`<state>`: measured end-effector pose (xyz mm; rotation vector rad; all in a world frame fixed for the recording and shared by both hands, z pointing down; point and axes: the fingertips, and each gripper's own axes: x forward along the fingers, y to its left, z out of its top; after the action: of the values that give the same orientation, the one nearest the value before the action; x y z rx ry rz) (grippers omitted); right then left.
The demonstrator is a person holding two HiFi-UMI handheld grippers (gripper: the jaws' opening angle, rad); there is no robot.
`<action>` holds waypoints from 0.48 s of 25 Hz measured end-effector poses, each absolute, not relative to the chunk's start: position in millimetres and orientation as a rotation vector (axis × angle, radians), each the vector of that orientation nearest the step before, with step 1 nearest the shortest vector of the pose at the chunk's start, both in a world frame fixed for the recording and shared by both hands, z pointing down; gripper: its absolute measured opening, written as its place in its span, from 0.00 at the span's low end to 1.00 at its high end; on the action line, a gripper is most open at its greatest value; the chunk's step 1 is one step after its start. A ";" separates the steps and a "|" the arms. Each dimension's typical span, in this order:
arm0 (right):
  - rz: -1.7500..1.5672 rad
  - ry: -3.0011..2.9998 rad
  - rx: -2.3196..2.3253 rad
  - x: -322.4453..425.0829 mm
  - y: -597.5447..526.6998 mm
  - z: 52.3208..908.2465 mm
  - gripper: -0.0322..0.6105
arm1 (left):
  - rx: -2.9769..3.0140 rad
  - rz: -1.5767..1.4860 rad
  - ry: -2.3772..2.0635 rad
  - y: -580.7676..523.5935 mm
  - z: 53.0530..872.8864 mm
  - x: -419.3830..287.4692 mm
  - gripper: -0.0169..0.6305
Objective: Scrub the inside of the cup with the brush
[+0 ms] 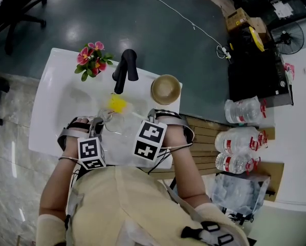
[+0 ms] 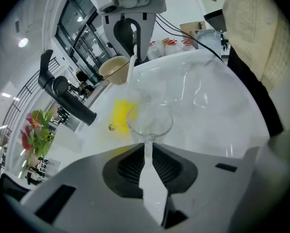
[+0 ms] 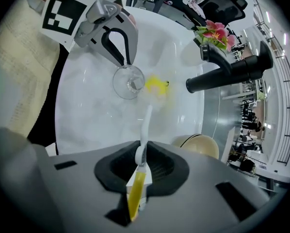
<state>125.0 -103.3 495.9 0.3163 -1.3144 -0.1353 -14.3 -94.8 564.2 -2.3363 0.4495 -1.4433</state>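
A clear stemmed glass cup [image 2: 150, 123] lies tilted in the white sink [image 1: 56, 111], its mouth facing away from my left gripper [image 2: 147, 152], which is shut on its stem. In the right gripper view the cup [image 3: 128, 81] hangs from that gripper [image 3: 120, 47]. My right gripper [image 3: 141, 152] is shut on the brush's white and yellow handle [image 3: 144, 130]. The yellow brush head [image 3: 157, 86] sits just beside the cup's rim, outside it, low in the basin. From the head view, the brush head [image 1: 117, 104] lies beyond the cup [image 1: 114, 121], between both grippers.
A black faucet [image 1: 125, 68] stands at the sink's far edge, with pink flowers [image 1: 93, 58] to its left and a beige bowl [image 1: 166, 88] to its right. Several water bottles [image 1: 242, 137] lie on the wooden bench at the right.
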 end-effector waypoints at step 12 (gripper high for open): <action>-0.049 -1.295 0.295 140.8 -68.5 504.6 0.13 | -2.392 -1.464 0.512 -99.5 564.3 -15.7 0.11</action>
<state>140.8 -68.5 504.6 0.2949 -1.2949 -0.0491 -15.7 -99.5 564.3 -2.3921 0.5119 -1.4644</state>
